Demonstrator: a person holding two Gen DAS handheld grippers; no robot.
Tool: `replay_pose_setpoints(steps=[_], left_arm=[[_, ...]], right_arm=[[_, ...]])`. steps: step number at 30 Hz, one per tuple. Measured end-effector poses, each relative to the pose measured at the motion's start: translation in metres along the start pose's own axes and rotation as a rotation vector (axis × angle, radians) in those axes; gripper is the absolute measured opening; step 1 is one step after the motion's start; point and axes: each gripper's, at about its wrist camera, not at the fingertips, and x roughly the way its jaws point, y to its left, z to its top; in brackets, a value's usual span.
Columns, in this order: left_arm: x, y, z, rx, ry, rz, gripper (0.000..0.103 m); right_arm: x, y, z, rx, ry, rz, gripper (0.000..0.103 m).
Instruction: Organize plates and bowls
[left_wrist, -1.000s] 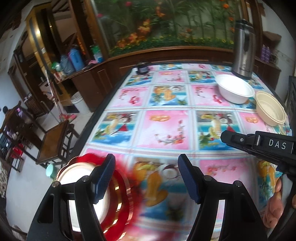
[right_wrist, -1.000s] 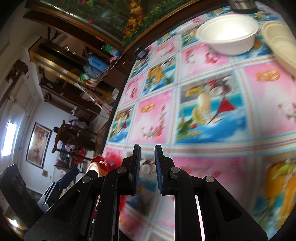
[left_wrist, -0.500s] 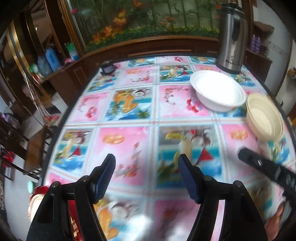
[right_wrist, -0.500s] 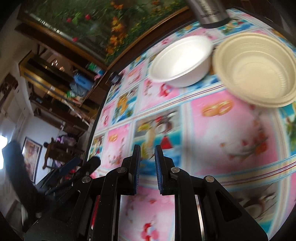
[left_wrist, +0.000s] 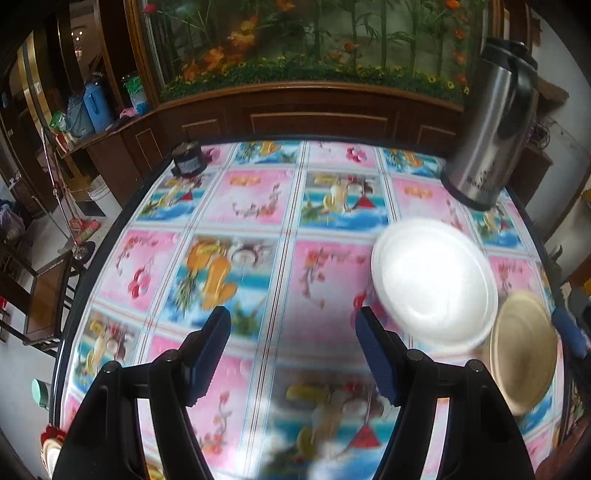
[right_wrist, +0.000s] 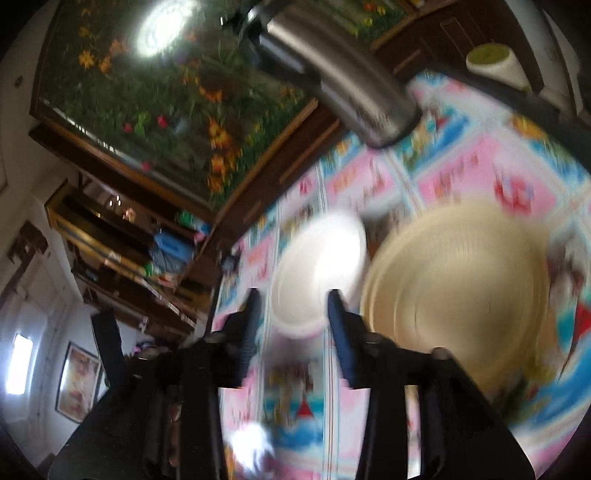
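Nearest to me, the left gripper (left_wrist: 293, 345) is hanging over the worktop (left_wrist: 258, 206) with its fingers spread wide and nothing between them. Its camera is catching a sliver of a red-rimmed plate (left_wrist: 50, 445) at the near left edge, which the other view is not showing. The right gripper (right_wrist: 293, 314) is also standing apart, its fingers framing the white bowl (right_wrist: 317, 266) beyond them without touching it as far as the blur lets me tell. Just right of that, the cream bowl (right_wrist: 458, 295) is sitting beside the white one, filling much of the right camera's view; from the left camera the white bowl (left_wrist: 434, 282) is lying ahead to the right with the cream bowl (left_wrist: 524, 350) touching or nearly touching its rim. Both bowls are looking empty. Farther back, a steel flask (left_wrist: 491, 122) is standing near the far edge, and a small dark jar (left_wrist: 187, 158) is sitting at the far left corner.
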Motion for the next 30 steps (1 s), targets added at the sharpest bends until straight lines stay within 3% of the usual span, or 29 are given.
replay_pose_setpoints(steps=[3, 10, 17, 30], left_arm=[[0.011, -0.001, 0.014, -0.024, 0.025, -0.021, 0.074], [0.04, 0.001, 0.032, -0.098, 0.094, -0.062, 0.074], [0.061, 0.004, 0.031, -0.163, 0.114, -0.087, 0.075], [0.081, -0.022, 0.024, -0.19, 0.171, -0.095, 0.075]], right_arm=[[0.013, 0.007, 0.018, -0.02, -0.018, -0.032, 0.04], [0.064, -0.004, 0.05, 0.047, 0.066, -0.077, 0.04], [0.093, -0.019, 0.048, 0.02, 0.096, -0.145, 0.04], [0.111, -0.036, 0.039, 0.092, 0.187, -0.101, 0.04]])
